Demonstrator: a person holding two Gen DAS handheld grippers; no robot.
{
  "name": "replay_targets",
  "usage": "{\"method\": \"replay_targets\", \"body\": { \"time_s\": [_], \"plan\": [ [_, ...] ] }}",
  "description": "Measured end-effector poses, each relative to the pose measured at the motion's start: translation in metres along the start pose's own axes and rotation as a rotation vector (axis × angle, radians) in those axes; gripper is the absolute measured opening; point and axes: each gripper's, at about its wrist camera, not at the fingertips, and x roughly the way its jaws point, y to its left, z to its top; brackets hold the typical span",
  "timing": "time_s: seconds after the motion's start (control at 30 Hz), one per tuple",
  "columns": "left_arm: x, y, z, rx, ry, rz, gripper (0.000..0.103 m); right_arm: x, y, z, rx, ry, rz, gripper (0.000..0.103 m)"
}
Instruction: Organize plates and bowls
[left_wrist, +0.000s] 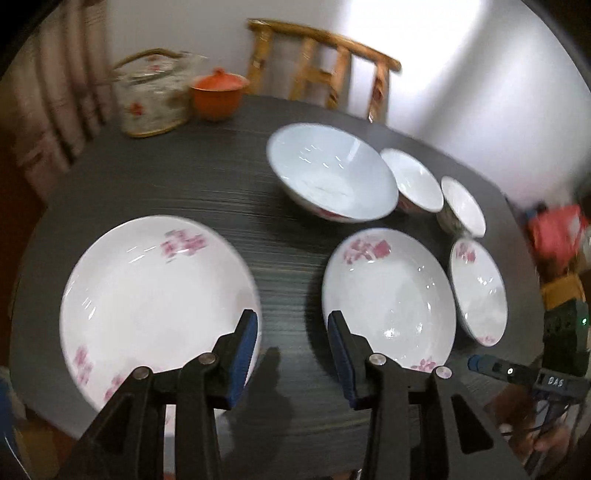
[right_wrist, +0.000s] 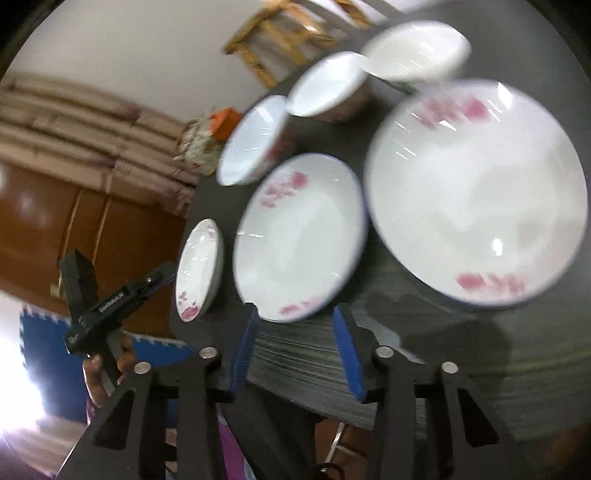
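Dark table (left_wrist: 207, 192): plates (left_wrist: 155, 295), bowls (left_wrist: 328, 173), teapot (left_wrist: 151, 99).

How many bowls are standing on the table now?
3, in a back row: large bowl leftmost, medium bowl in the middle, small bowl rightmost. None seems hidden.

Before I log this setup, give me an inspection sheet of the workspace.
Surface: dark table, dishes spread out.
Job's things: three plates, large plate, medium plate, small plate; three bowls, large bowl, two smaller bowls beside it. None stacked.
Clutter: glass teapot, orange lidded cup.
Grippers: left gripper open, empty; right gripper open, empty.
Cables: thin wires near the table's right edge.
Surroundings: wooden chair, curtain, white wall.
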Motion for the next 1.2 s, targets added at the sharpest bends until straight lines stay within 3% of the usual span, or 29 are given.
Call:
{"method": "replay_targets", "body": {
  "time_s": [0.13, 0.27, 0.77, 0.9, 0.97, 1.2],
  "plan": [
    [0.025, 0.0, 0.023, -0.009, 0.06, -0.122, 0.04, 0.009, -0.021, 0.002, 0.112, 0.001, 0.049, 0.029],
    [0.045, -0.007, 0.033, 0.059, 0.091, -0.071, 0.04, 0.014, -0.028, 0.009, 0.156, -0.018, 0.055, 0.025],
    [0.088, -0.011, 0.039, 0.148, 0.162, -0.12, 0.04, 0.043, -0.04, 0.037, 0.22, 0.013, 0.055, 0.021],
    [0.094, -0.012, 0.04, 0.158, 0.172, -0.153, 0.019, 0.05, -0.039, 0.038, 0.212, 0.02, 0.044, 0.019],
    [0.096, -0.012, 0.041, 0.15, 0.181, -0.178, 0.014, 0.052, -0.039, 0.039, 0.208, 0.021, 0.033, 0.013],
    [0.096, -0.018, 0.039, 0.142, 0.171, -0.159, 0.012, 0.055, -0.039, 0.039, 0.187, 0.012, 0.015, 0.01]
  ]
}}
